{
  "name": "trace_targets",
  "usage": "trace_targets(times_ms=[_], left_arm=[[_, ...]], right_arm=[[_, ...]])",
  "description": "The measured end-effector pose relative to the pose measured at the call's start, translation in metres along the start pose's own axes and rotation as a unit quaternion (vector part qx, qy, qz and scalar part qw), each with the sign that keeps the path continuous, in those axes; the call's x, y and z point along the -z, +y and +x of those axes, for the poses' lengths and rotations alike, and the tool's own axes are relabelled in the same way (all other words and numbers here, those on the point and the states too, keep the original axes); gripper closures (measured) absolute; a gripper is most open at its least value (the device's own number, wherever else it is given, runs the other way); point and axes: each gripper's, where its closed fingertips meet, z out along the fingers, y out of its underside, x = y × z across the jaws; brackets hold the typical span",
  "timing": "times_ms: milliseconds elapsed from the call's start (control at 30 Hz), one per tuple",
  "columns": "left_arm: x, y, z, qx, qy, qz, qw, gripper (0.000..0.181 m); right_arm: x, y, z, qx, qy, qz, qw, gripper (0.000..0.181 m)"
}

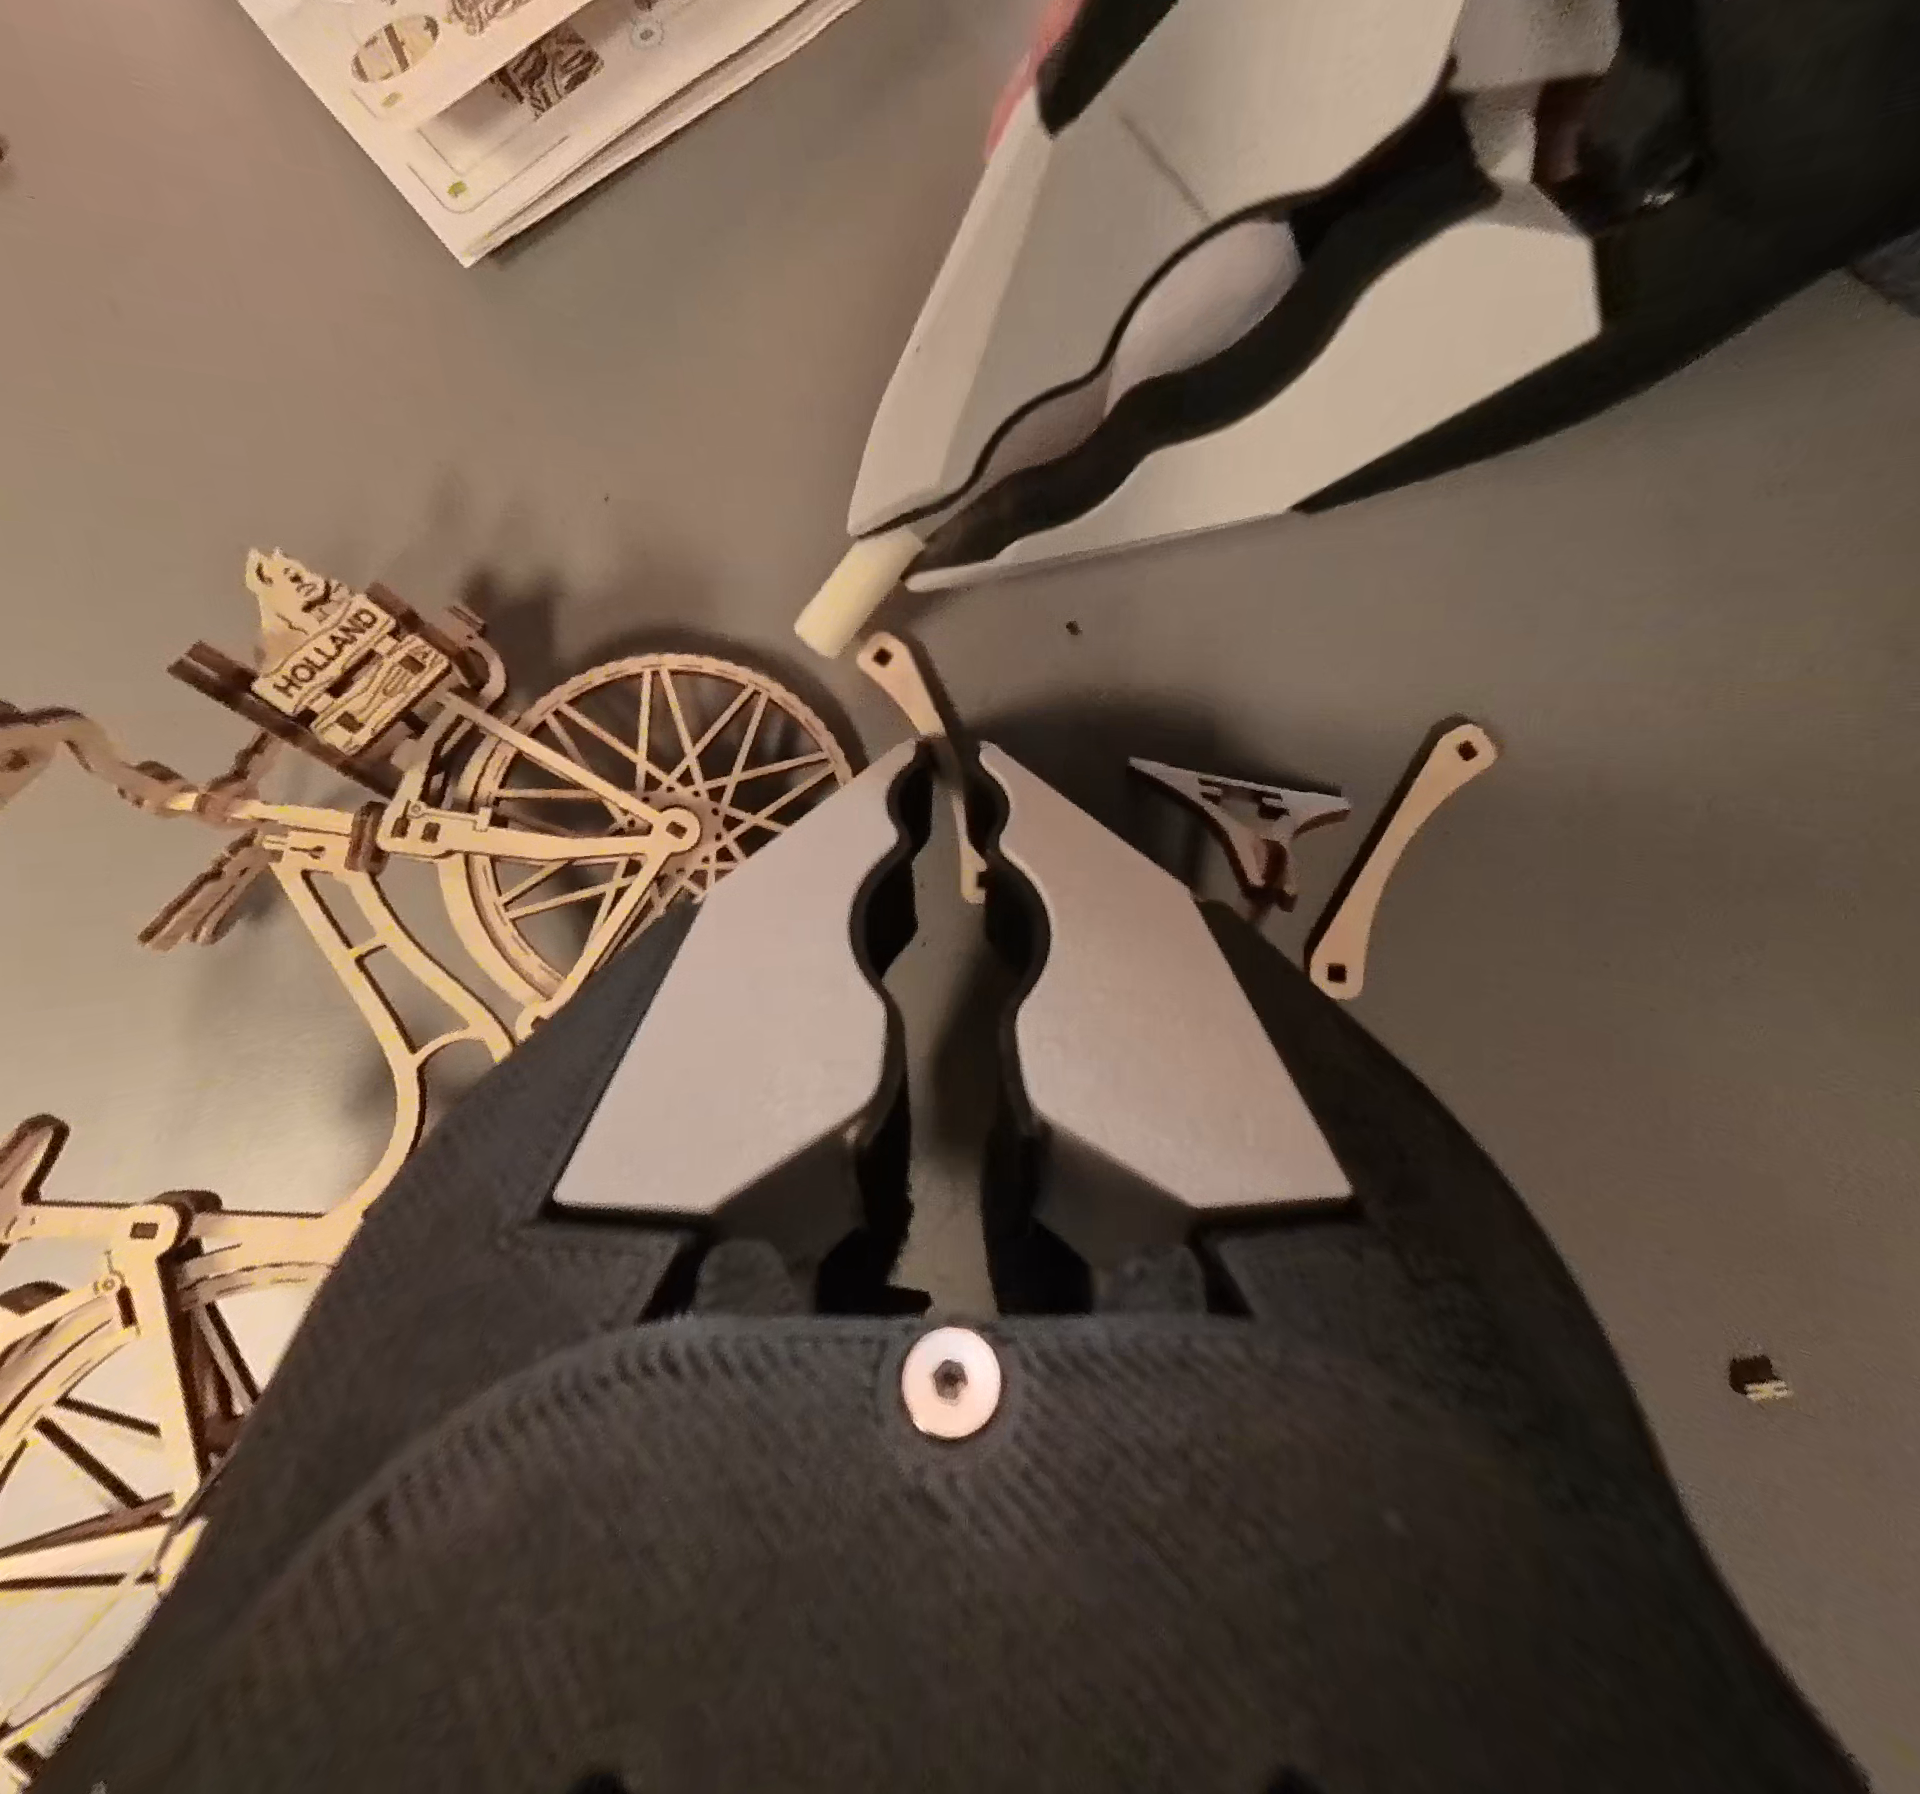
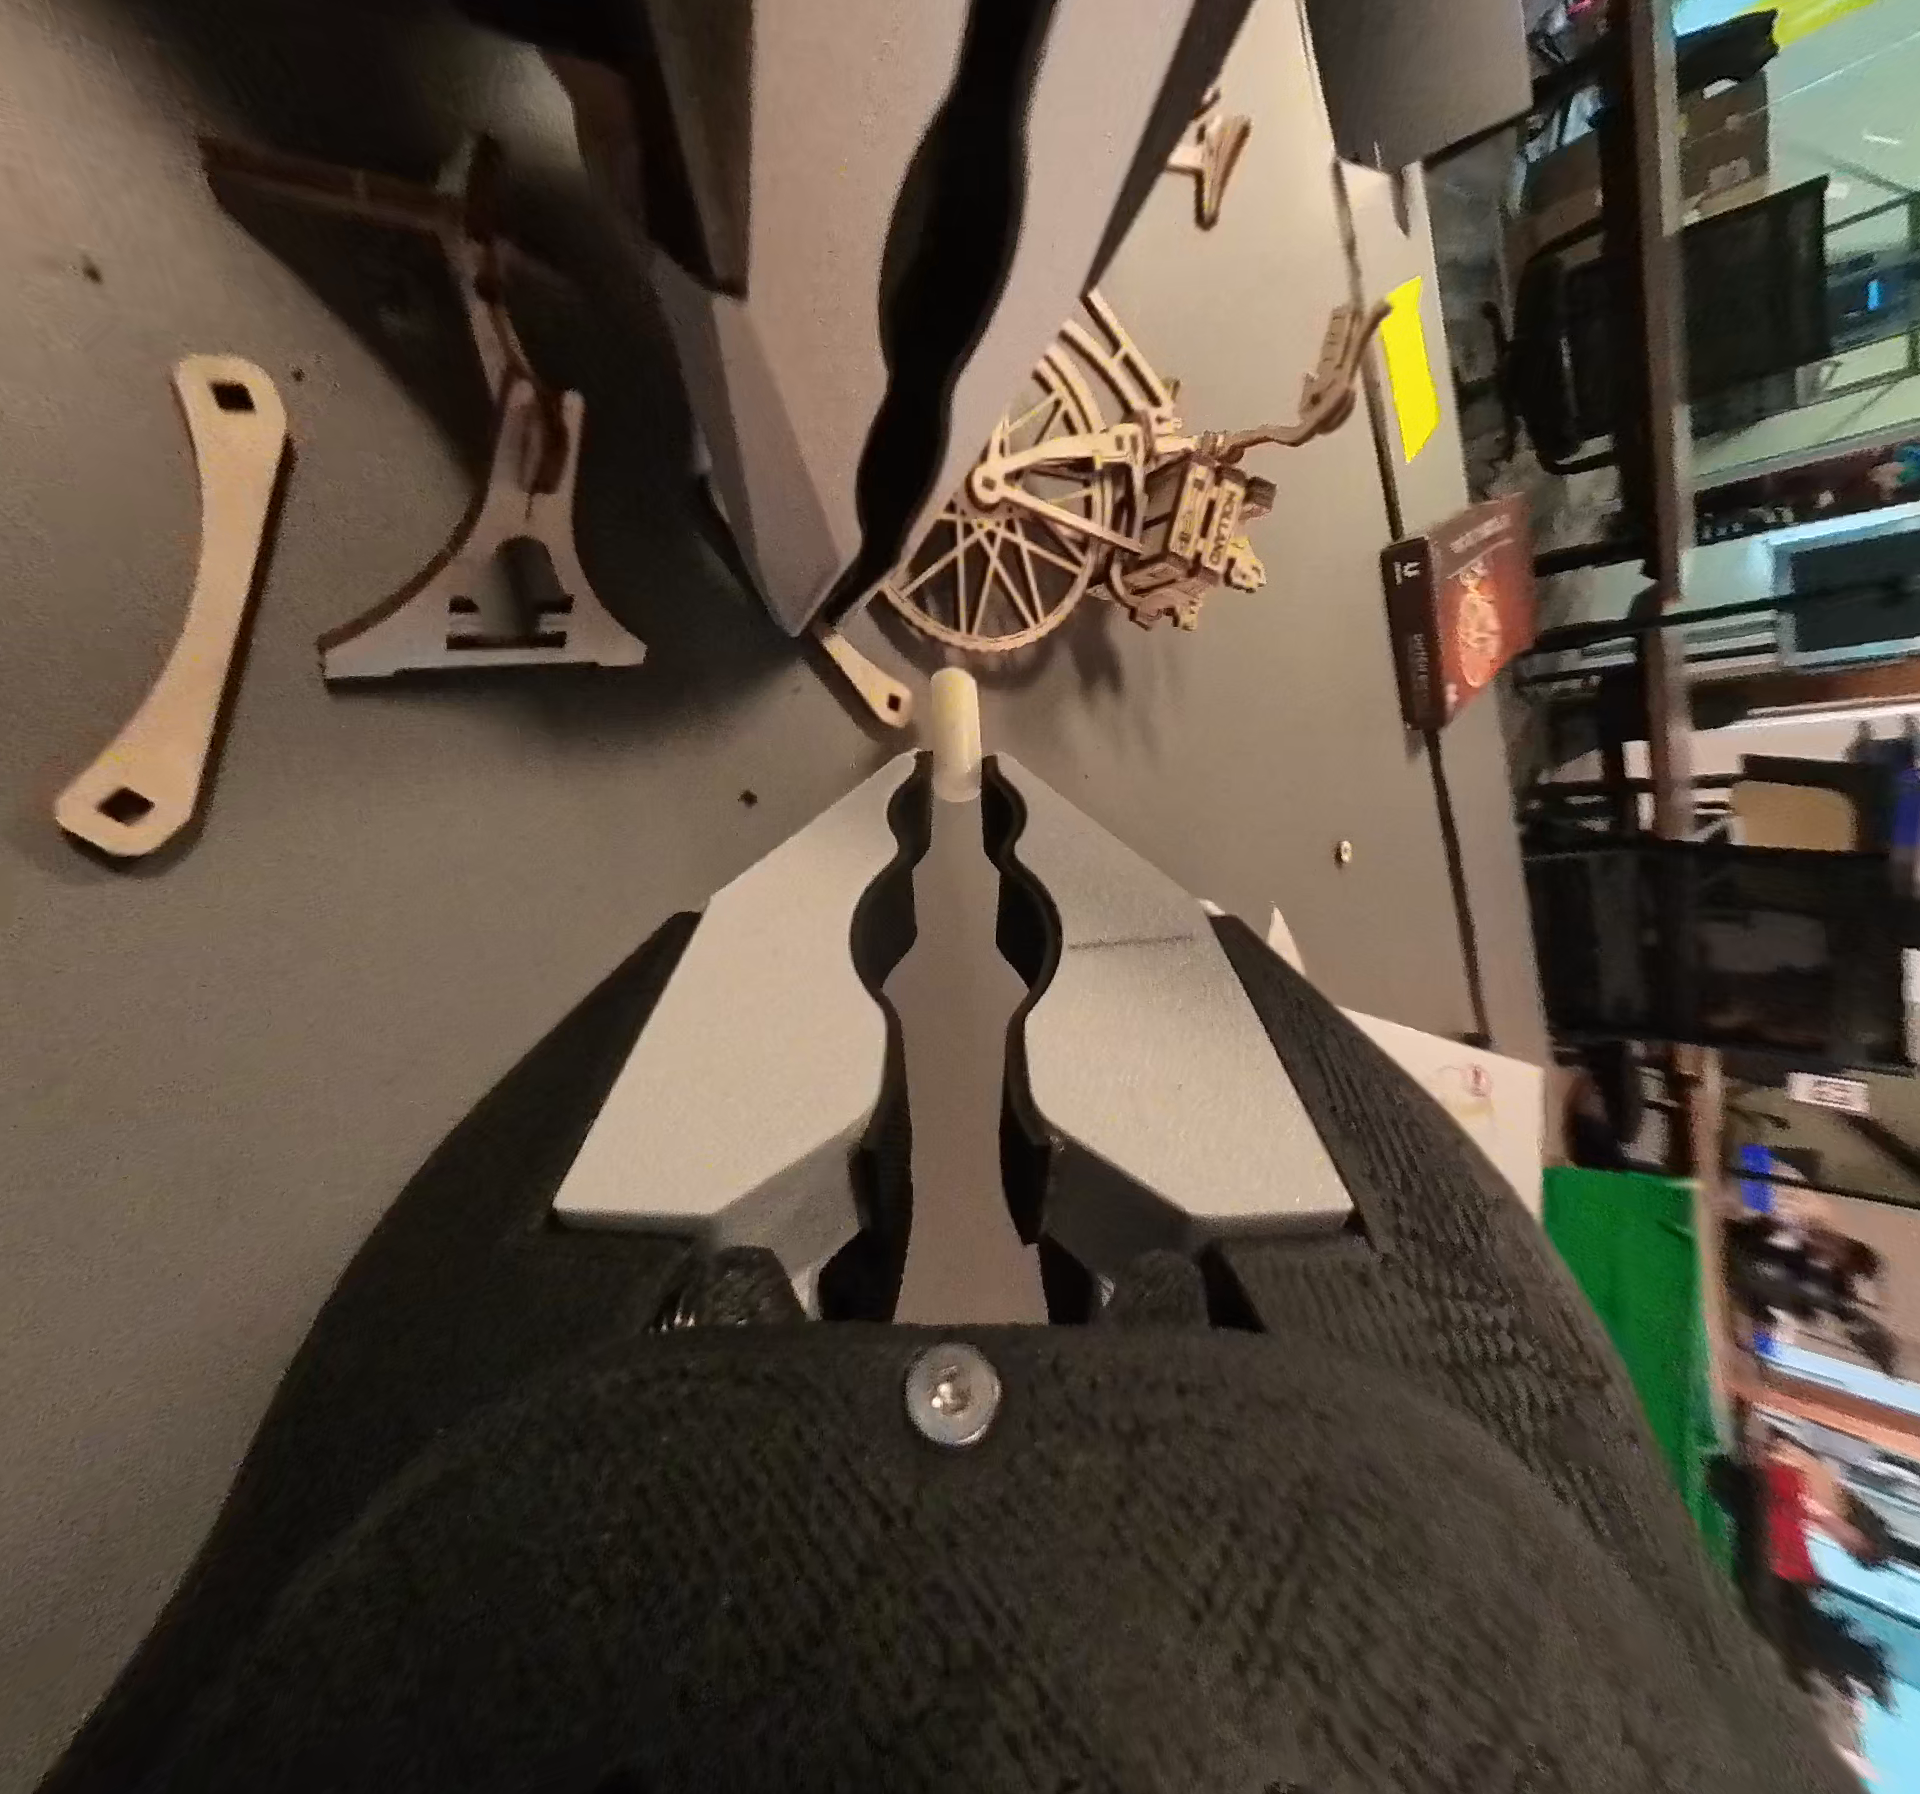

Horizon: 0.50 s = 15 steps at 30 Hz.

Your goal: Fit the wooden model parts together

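Between the tips of the left gripper point(image 1: 951, 757) a thin curved wooden strip point(image 1: 902, 679) is pinched, its long axis running forward past the tips and its rear end hidden between the fingers. Just ahead, the right gripper point(image 2: 954, 773) clamps a pale peg point(image 2: 953, 721) (pointing at the strip's holed end, nearly touching). Left of them lies the bicycle model point(image 1: 436, 809), partly cut off.
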Motion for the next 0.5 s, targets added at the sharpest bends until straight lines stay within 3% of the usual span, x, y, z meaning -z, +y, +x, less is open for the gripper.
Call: trace_targets(times_ms=[500], left_arm=[[0.0001,0.0002,0.0001,0.003,-0.008,0.002,1.0,0.178]], right_arm=[[0.0097,0.0004,-0.0074,0.073,0.01,-0.022,0.997,0.174]])
